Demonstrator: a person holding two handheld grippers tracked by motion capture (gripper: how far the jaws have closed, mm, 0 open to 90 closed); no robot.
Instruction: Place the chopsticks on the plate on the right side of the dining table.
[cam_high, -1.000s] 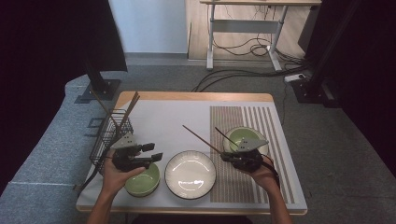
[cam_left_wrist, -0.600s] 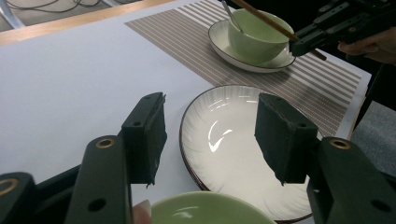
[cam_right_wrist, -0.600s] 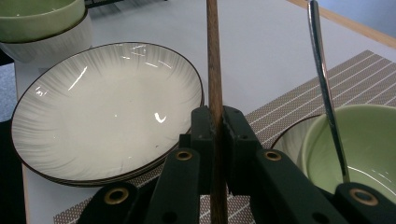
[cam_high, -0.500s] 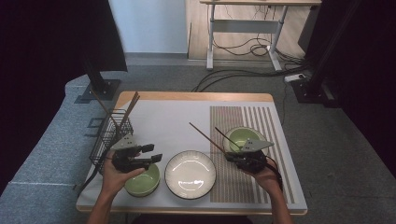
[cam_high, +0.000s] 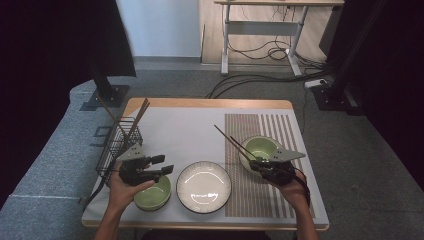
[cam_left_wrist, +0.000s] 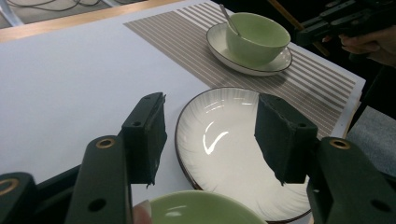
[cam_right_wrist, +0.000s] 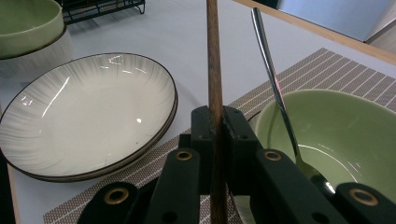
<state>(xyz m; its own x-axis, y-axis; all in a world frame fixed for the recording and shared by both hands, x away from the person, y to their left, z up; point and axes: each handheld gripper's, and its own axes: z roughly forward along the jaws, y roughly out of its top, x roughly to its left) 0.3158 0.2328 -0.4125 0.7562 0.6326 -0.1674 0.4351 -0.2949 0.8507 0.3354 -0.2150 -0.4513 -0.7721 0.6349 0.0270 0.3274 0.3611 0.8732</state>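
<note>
My right gripper (cam_right_wrist: 215, 122) clamped on chopsticks (cam_right_wrist: 215, 70) beside green bowl (cam_right_wrist: 336, 135); my left gripper (cam_left_wrist: 210, 135) released, over white plate (cam_left_wrist: 224, 154).

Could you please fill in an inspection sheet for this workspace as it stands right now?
Surface: table under a white cover, striped mat at right.
Job's things: chopsticks; green bowl on a saucer, spoon inside; white plate; second green bowl.
Clutter: wire rack holding sticks.
Grippers: right gripper shut on chopsticks; left gripper open above the plate.
Cables: on the floor behind the table.
Surroundings: desk frame, dark curtains.
</note>
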